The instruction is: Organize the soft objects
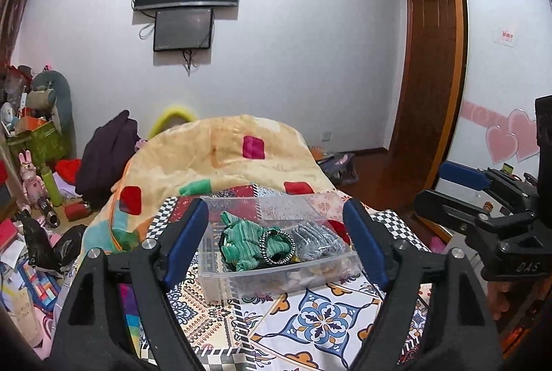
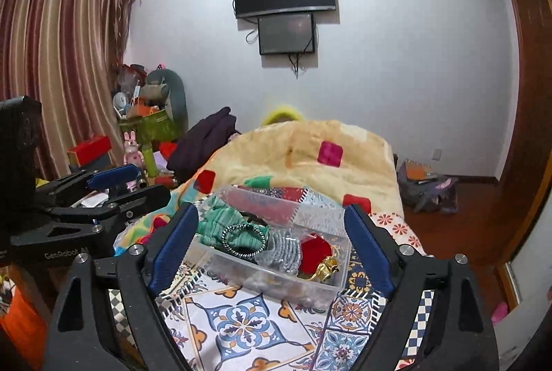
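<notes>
A clear plastic box (image 1: 220, 278) sits on the patterned bed sheet, also in the right wrist view (image 2: 324, 291). In it lie a green striped knit garment (image 1: 241, 243) (image 2: 220, 222), a grey knit piece (image 1: 317, 243) (image 2: 286, 250) and a red soft item (image 2: 312, 250) with a gold part. My left gripper (image 1: 276, 240) is open and empty, held just in front of the box. My right gripper (image 2: 272, 243) is open and empty, also in front of the box. Each gripper shows at the side of the other's view (image 1: 459, 198) (image 2: 114, 188).
A yellow quilt (image 1: 220, 153) with coloured patches is heaped behind the box. A dark garment (image 1: 107, 150) lies at its left. Toys and boxes (image 1: 38, 143) crowd the left side. A bag (image 2: 427, 188) lies on the wooden floor at right.
</notes>
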The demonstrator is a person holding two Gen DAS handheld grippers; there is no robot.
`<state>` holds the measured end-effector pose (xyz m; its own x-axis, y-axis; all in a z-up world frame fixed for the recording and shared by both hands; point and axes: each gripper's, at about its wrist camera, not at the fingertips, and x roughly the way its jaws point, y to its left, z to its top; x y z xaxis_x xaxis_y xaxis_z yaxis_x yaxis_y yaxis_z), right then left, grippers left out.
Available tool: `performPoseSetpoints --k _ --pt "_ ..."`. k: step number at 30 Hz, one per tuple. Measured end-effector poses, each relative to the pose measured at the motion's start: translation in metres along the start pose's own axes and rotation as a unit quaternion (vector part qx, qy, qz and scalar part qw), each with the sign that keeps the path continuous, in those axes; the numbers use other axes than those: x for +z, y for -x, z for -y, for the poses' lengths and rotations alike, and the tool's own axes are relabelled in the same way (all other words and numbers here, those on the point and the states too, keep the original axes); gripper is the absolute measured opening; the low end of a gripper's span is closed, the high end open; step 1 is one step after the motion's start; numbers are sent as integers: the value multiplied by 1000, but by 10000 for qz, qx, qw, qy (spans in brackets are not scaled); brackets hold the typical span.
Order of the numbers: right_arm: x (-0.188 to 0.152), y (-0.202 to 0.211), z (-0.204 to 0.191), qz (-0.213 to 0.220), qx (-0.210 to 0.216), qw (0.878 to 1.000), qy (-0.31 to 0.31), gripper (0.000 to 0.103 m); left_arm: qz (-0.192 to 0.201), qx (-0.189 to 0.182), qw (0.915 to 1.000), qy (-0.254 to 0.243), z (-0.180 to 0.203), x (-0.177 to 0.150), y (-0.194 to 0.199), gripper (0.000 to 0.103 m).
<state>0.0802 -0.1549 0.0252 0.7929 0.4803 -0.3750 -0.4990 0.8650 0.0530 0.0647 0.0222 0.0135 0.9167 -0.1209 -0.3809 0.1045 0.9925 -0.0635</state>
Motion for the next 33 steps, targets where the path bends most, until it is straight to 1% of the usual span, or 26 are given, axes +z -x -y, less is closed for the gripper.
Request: performPoseSetpoints --k 2,5,8,11,20,33 --pt "-1 0 -2 62 -39 10000 39 90 60 37 10000 -5 1 -1 2 91" --pt "-2 0 -4 127 -65 9999 48 95 116 59 9999 -20 2 -3 5 92" --pt "-3 0 -5 207 -102 9997 42 100 154 69 9999 -8 1 -5 6 98" --pt "-5 2 -5 266 -120 9996 35 102 188 88 9998 -37 1 -6 7 99" --pt "-8 6 -4 277 -117 9995 1 103 197 98 9997 -71 4 -9 7 102" --pt "-8 10 -4 300 -92 9995 -41 103 185 66 9998 -12 1 -9 7 102"
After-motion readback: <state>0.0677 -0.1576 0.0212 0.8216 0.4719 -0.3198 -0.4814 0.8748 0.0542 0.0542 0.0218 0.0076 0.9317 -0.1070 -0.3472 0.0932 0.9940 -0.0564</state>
